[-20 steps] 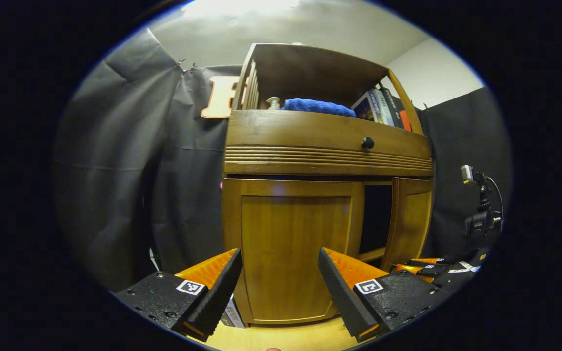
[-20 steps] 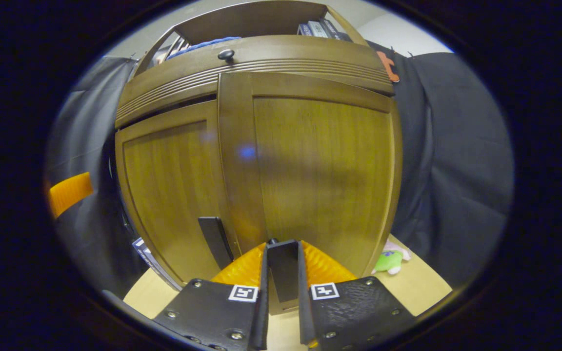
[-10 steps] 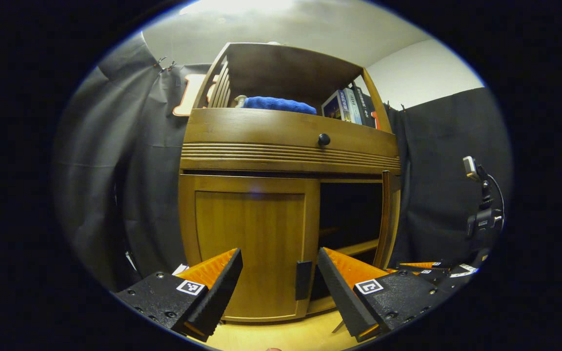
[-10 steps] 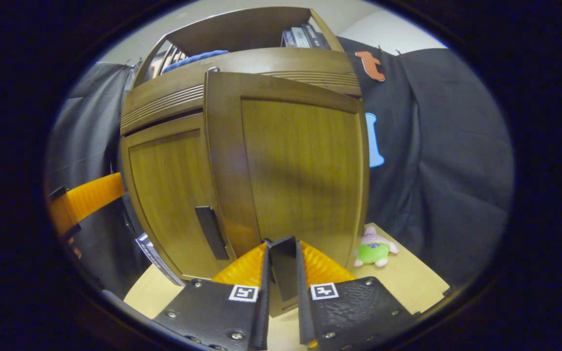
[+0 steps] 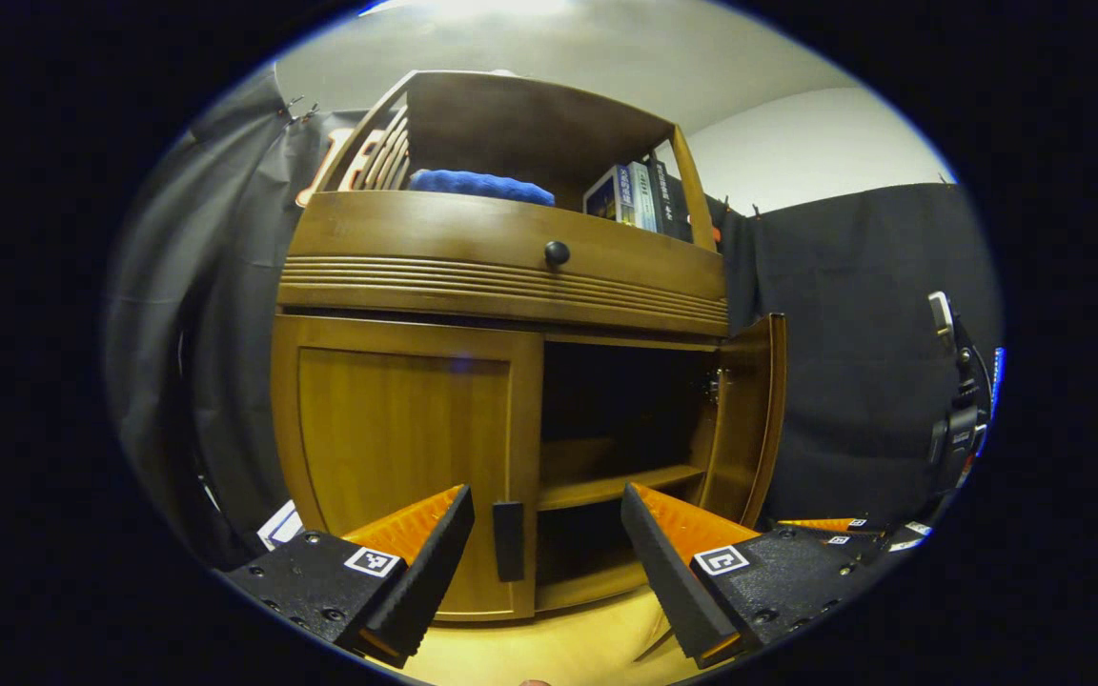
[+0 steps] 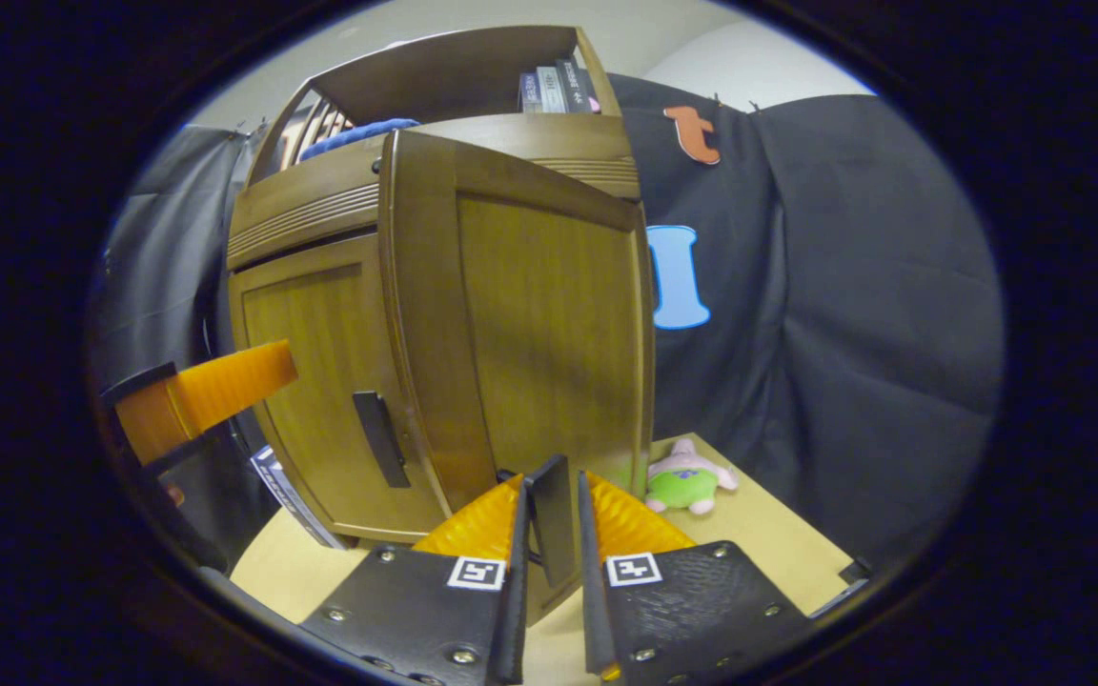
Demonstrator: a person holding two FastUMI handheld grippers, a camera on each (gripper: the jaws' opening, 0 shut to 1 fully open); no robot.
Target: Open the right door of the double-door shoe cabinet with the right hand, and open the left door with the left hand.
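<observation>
The wooden shoe cabinet point(image 5: 501, 276) stands on a light table. Its left door point(image 5: 406, 448) is closed, with a dark handle point(image 5: 508, 541) at its lower right edge. My left gripper point(image 5: 544, 500) is open, and that handle shows between its fingers, farther off. The right door point(image 5: 749, 419) is swung wide, baring a dark inside with a shelf point(image 5: 620, 486). In the right gripper view, my right gripper point(image 6: 549, 481) is shut on the right door's handle point(image 6: 552, 519) at the edge of the right door point(image 6: 549, 314). The left door point(image 6: 311, 381) and one finger of the left gripper point(image 6: 215, 386) show at the left.
A blue towel point(image 5: 482, 184) and books point(image 5: 630, 195) sit on the top shelf above a drawer knob point(image 5: 557, 252). A green and pink plush toy point(image 6: 687, 476) lies on the table point(image 6: 778, 534) right of the cabinet. A camera stand point(image 5: 959, 400) is at the far right.
The right door has swung from slightly ajar to wide open with my right gripper shut on its handle. My left gripper stayed open, and the left door's handle came between its fingers.
</observation>
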